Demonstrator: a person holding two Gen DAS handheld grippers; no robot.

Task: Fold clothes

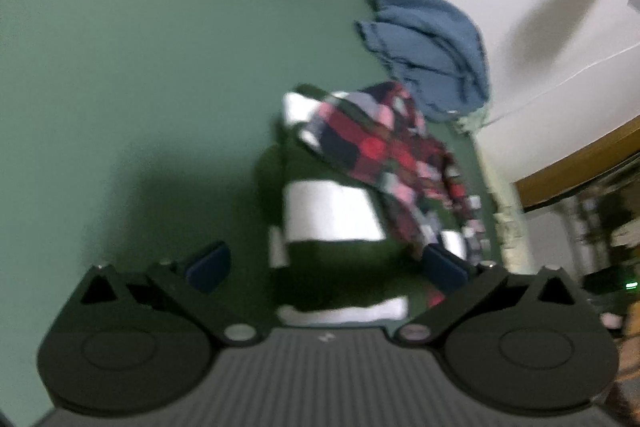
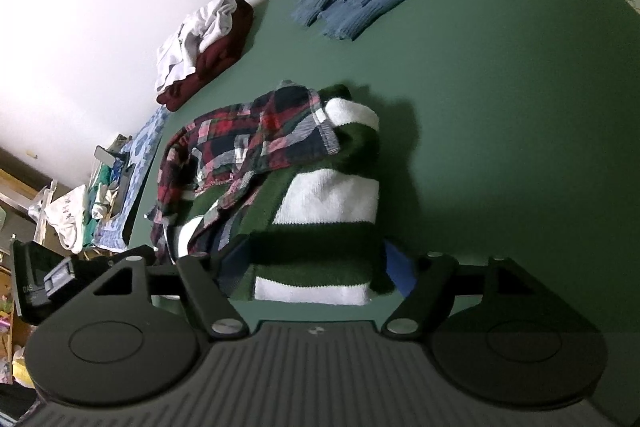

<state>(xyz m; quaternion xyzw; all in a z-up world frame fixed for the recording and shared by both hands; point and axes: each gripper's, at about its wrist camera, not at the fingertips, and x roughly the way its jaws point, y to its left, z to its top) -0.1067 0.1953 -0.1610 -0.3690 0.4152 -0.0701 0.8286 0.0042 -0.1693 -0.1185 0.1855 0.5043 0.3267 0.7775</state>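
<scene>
Clearly soft and fairly thick, the folded green-and-white striped sweater [image 2: 320, 203], at frame centre under a limp plaid shirt [image 2: 256, 131], wants gripping at its near hem, which sits between each hand-held gripper's [image 2: 316, 263] spread, unpressing pads.

Almost nothing here can be read. In the right wrist view, a dark device [image 2: 36, 279] at the left edge, beside the claw housing, carries a few pale characters set sideways; they look like "OAS" or similar, but they are too small and tilted to be sure. The ribbed housing [image 2: 316, 367] of the same tool bears a small round emblem near its top edge, without letters. In the left wrist view, the matching housing [image 1: 326, 371] shows a faint pale mark, blurred beyond reading. The garments show no legible labels.
</scene>
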